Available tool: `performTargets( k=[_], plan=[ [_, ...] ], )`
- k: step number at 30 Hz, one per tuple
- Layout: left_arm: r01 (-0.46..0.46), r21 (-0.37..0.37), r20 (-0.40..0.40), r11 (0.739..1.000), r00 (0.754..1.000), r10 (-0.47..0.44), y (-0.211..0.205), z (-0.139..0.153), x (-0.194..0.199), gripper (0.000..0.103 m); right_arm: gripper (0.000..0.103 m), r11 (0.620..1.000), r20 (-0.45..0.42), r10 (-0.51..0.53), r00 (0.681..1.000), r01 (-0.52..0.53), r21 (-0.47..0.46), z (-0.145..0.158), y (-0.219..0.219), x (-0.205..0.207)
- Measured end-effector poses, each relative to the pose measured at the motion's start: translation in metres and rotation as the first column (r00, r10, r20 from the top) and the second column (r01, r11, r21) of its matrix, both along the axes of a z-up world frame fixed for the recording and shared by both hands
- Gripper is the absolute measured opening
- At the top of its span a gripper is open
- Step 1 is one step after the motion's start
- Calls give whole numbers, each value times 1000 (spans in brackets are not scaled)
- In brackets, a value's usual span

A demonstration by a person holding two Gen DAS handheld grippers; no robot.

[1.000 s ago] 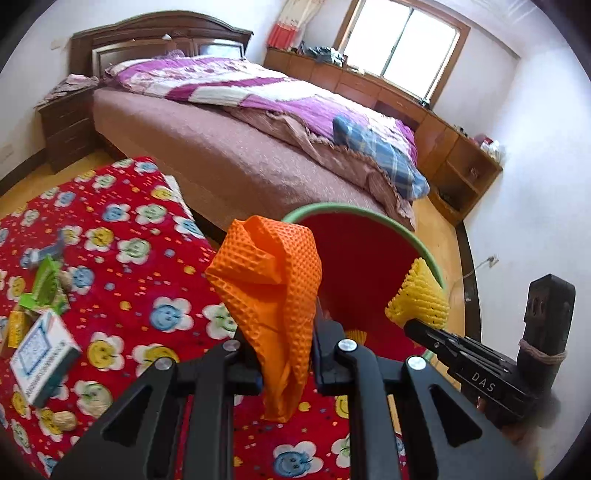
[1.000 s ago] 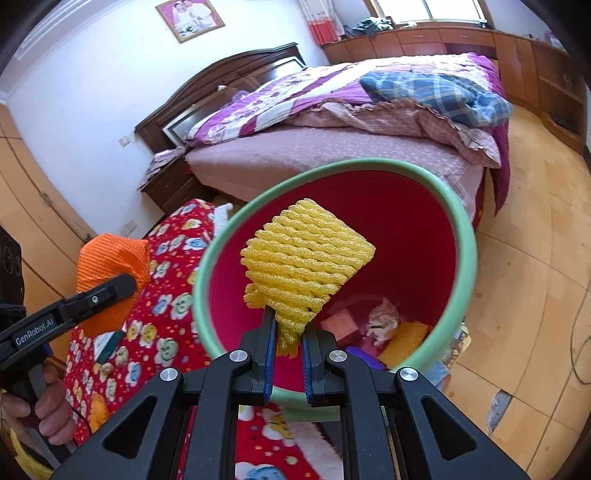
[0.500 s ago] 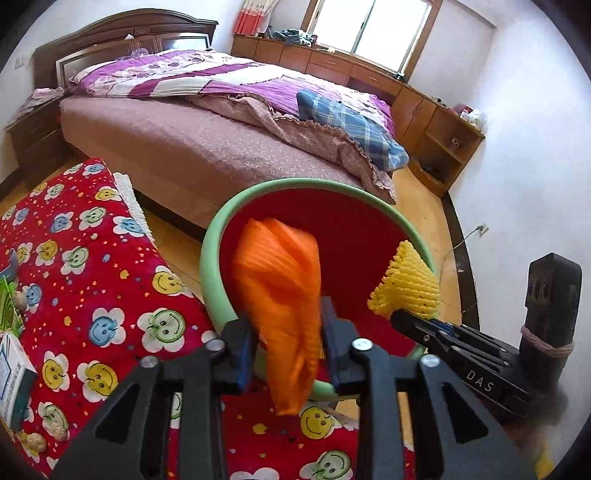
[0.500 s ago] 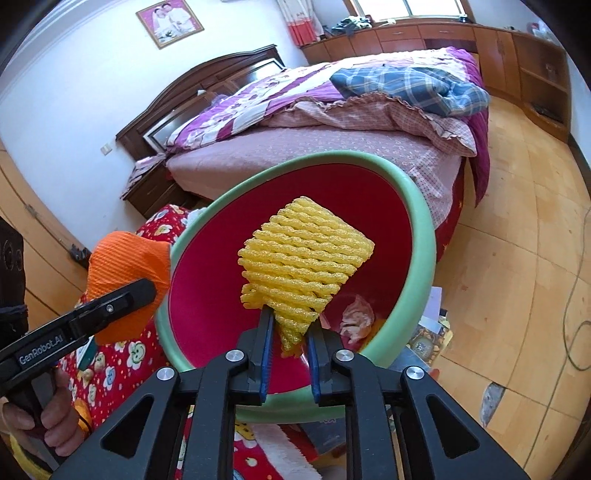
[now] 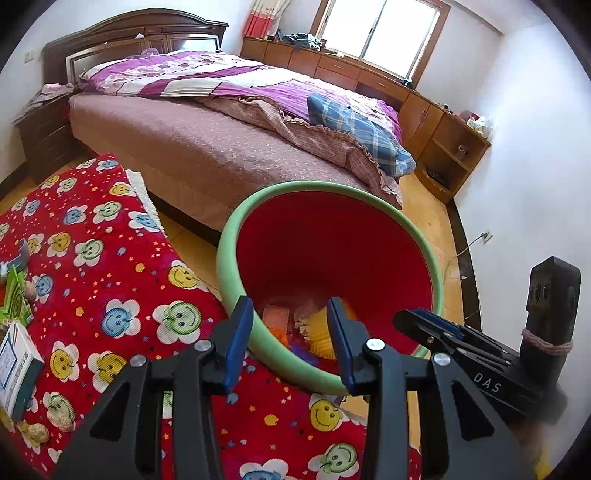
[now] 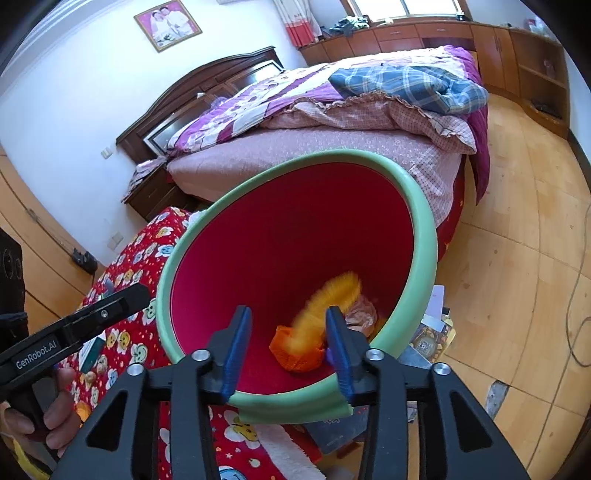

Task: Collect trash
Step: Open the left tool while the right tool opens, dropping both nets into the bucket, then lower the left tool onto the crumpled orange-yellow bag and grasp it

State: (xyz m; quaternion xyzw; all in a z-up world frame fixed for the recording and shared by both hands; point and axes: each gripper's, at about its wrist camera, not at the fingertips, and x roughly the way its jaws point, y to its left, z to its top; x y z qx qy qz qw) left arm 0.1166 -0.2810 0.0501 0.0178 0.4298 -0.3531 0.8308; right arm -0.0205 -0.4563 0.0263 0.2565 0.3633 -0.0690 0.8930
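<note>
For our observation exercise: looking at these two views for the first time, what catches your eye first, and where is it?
The big red bin with its green rim fills the middle of both views, beside the red smiley-flower cloth. Inside, orange foam netting lies at the bottom under blurred yellow netting, and both the left gripper and right gripper are open.

A bin [image 5: 236, 236] stands on the floor [image 6: 517, 258] off the worktop's [image 5: 110, 258] right edge, with the bed [image 5: 207, 147] behind both. Two foam nets [image 6: 295, 350] and other scraps lie in the bin's bottom. The left claw [image 5: 290, 339] hangs over the bin's near rim, the right claw [image 6: 288, 347] beside it over the same rim, nothing between the fingers of either. A box [image 5: 16, 365] lies by the worktop's left edge. Cabinets [image 5: 369, 77] line the wall beyond the bed, under the window [image 5: 380, 33].
</note>
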Motion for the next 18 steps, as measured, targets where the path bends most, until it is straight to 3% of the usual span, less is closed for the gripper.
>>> performTargets(
  k=[11, 14, 18],
  plan=[
    [-39, -11, 19, 999, 999, 39, 29, 11, -8, 41, 47, 1000, 40, -23, 999, 23, -19, 17, 11, -16],
    [-61, -12, 25, 998, 998, 62, 42, 15, -11, 41, 56, 999, 61, -25, 998, 27, -30, 23, 18, -22],
    [-95, -9, 37, 995, 995, 96, 60, 19, -16, 41, 58, 999, 75, -10, 997, 12, -33, 30, 29, -25]
  ],
)
